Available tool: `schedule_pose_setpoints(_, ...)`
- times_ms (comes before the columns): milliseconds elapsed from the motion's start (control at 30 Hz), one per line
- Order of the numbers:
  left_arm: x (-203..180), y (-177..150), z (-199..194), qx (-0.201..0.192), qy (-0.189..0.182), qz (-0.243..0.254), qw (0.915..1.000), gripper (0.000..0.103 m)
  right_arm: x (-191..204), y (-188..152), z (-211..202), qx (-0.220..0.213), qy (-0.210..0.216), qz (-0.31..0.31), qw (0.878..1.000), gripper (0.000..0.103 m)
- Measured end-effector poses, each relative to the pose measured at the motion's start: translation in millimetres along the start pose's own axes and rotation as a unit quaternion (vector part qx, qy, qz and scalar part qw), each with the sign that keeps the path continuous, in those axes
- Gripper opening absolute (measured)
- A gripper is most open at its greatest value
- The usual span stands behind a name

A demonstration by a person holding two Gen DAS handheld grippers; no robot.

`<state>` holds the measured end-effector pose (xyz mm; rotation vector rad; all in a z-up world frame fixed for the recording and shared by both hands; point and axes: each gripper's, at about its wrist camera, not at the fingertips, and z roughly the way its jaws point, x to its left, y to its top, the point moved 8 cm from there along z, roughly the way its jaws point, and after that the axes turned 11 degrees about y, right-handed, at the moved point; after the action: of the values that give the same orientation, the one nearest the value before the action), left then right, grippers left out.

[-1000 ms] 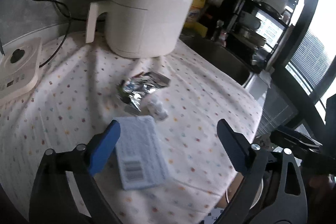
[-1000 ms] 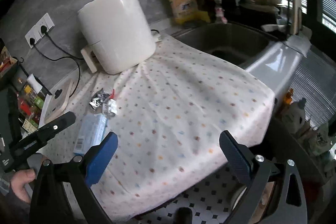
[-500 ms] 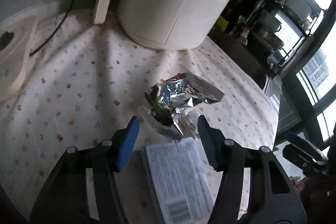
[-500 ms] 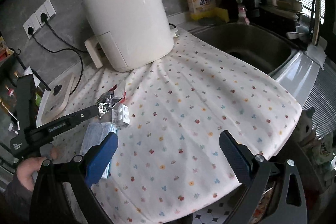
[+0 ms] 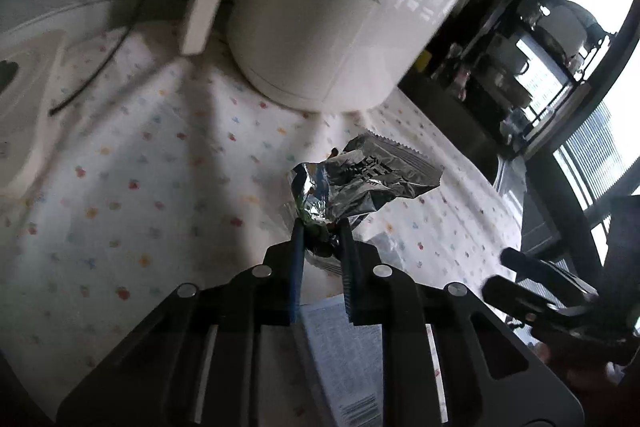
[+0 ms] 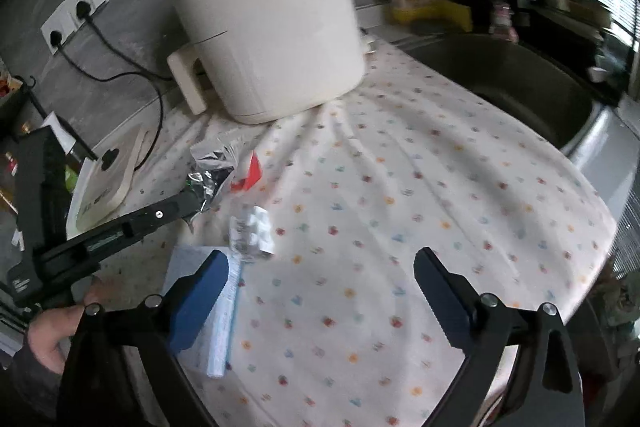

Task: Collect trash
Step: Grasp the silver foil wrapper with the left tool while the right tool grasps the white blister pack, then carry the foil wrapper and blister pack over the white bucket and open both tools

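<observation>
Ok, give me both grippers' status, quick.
Left gripper: shut on the crumpled foil wrapper.
Right gripper: open, holding nothing, above the dotted cloth.

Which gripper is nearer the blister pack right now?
Right. The right gripper hangs open just short of the blister pack; the left gripper is shut on the foil wrapper beyond it.

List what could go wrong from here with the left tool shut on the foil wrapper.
1. The left tool pinches only one crumpled end of the foil wrapper, so it may slip or tear when lifted.
2. The blister pack lies right beside the wrapper and could be dragged along.
3. The right tool is open and hovers over the cloth; a low pass might snag it.
</observation>
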<state>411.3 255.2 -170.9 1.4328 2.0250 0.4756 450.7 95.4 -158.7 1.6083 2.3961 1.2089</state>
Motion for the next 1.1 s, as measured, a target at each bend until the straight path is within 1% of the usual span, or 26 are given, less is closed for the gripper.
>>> schedule_pose_setpoints(133, 21, 6, -15, -0.017, 0.009, -0.027, 0.9995, 0.016, 18, 5, 21, 0.017, 0.02, -0.019, 0.999, 0.081)
schedule_pose_setpoints(200, 34, 7, -24, -0.027, 0.015, -0.044, 0.9985, 0.016, 28, 8, 33, 0.026, 0.03, -0.029, 0.999, 0.08)
schedule_pose_setpoints(300, 53, 7, -35, -0.038, 0.029, -0.064, 0.9968, 0.016, 36, 8, 47, 0.037, 0.034, -0.038, 0.998, 0.074)
schedule_pose_setpoints(400, 65, 3, -41, -0.04, 0.04, -0.076, 0.9955, 0.016, 41, 5, 58, 0.049, 0.038, -0.042, 0.997, 0.071)
schedule_pose_setpoints(467, 72, 0, -45, -0.041, 0.046, -0.085, 0.9945, 0.016, 41, 2, 67, 0.062, 0.038, -0.046, 0.996, 0.06)
schedule_pose_setpoints(500, 74, -2, -48, -0.042, 0.049, -0.088, 0.994, 0.016, 40, -1, 71, 0.073, 0.04, -0.044, 0.996, 0.043)
schedule_pose_setpoints(533, 75, -2, -50, -0.043, 0.051, -0.09, 0.9937, 0.016, 41, -1, 71, 0.072, 0.051, -0.037, 0.995, 0.029)
schedule_pose_setpoints(600, 78, -5, -54, -0.046, 0.054, -0.094, 0.9931, 0.016, 41, 0, 65, 0.067, 0.043, -0.039, 0.996, 0.028)
schedule_pose_setpoints(733, 76, -11, -59, -0.047, 0.052, -0.096, 0.9929, 0.016, 46, -3, 47, 0.055, 0.051, -0.049, 0.996, 0.026)
schedule_pose_setpoints(1100, 47, -32, -67, -0.039, 0.035, -0.086, 0.995, 0.016, 40, -14, 4, 0.036, 0.046, -0.037, 0.998, 0.026)
